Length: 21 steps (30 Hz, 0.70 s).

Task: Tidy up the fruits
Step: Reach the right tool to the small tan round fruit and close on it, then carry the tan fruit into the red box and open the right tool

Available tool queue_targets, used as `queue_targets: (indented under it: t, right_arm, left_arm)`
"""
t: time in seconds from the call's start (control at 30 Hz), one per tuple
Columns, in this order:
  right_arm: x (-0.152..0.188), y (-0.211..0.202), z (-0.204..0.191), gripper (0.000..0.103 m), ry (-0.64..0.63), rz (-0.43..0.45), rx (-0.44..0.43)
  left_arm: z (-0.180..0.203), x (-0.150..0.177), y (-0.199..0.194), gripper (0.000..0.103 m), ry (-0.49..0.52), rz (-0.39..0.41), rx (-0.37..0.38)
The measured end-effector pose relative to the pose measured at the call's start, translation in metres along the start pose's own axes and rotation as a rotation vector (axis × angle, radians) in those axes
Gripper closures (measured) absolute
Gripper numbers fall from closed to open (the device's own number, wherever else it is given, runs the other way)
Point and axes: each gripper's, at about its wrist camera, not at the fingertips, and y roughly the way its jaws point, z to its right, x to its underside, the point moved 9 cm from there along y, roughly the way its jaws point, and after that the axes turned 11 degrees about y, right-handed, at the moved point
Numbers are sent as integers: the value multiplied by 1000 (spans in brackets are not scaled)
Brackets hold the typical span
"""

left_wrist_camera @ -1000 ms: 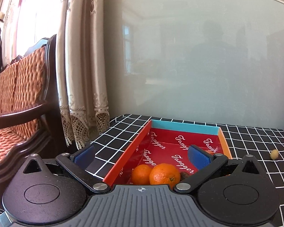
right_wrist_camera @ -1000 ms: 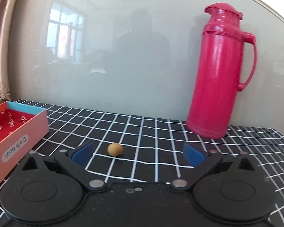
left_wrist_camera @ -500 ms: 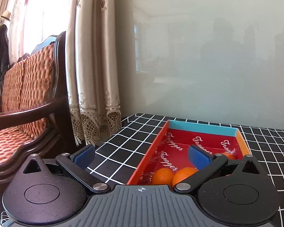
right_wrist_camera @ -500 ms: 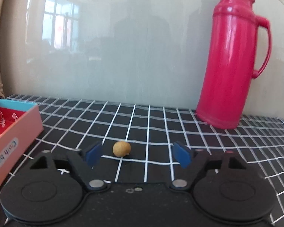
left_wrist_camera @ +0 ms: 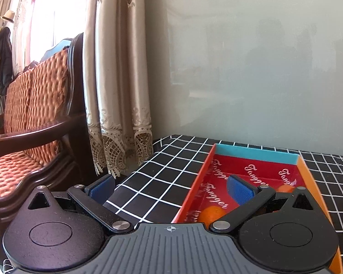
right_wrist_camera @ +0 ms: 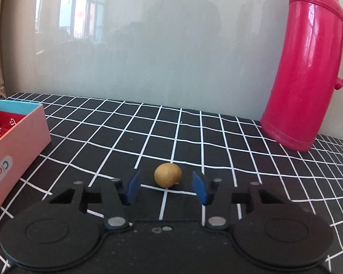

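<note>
A small tan round fruit lies on the black checked tablecloth, between the blue pads of my right gripper. The jaws are closing, with gaps left on both sides of the fruit. The red box with a blue far rim holds oranges, partly hidden behind my left gripper. That gripper stands open with nothing in it, its right pad over the box, its left pad near the table's left edge. The box's pink outer wall shows at the left of the right wrist view.
A tall pink thermos jug stands at the back right against the grey wall. A wooden sofa with orange cushions and a beige curtain are beyond the table's left edge.
My right gripper has come forward to the tan fruit and its jaws have narrowed around it. My left gripper has shifted left, so the box now sits further right in its view.
</note>
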Motion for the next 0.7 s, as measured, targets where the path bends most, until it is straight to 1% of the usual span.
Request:
queue_targets:
  t: [0.13, 0.2, 0.3, 0.33, 0.37, 0.4, 0.53, 0.7]
  right_arm:
    - [0, 3, 1, 62, 4, -14, 2]
    - [1, 7, 0, 68, 8, -31, 2]
    - [1, 9, 0, 70, 14, -36, 0]
    - [1, 9, 0, 72, 13, -35, -2]
    - [1, 8, 0, 76, 16, -36, -4]
    - [1, 8, 0, 78, 21, -36, -4]
    - [1, 7, -1, 78, 39, -39, -10]
    - [-2, -1, -2, 78, 30, -25, -6]
  left_arm:
    - [-5, 1, 1, 0, -10, -1, -5]
    - [-7, 1, 1, 0, -8, -1, -2]
    - [-8, 2, 1, 0, 1, -3, -1]
    - [-8, 2, 0, 0, 2, -3, -2]
    - [-10, 3, 0, 0, -1, -3, -4]
    - [-12, 3, 0, 0, -4, -4, -5]
    - [-15, 5, 0, 0, -9, -12, -5]
    - [-16, 5, -3, 0, -16, -7, 0]
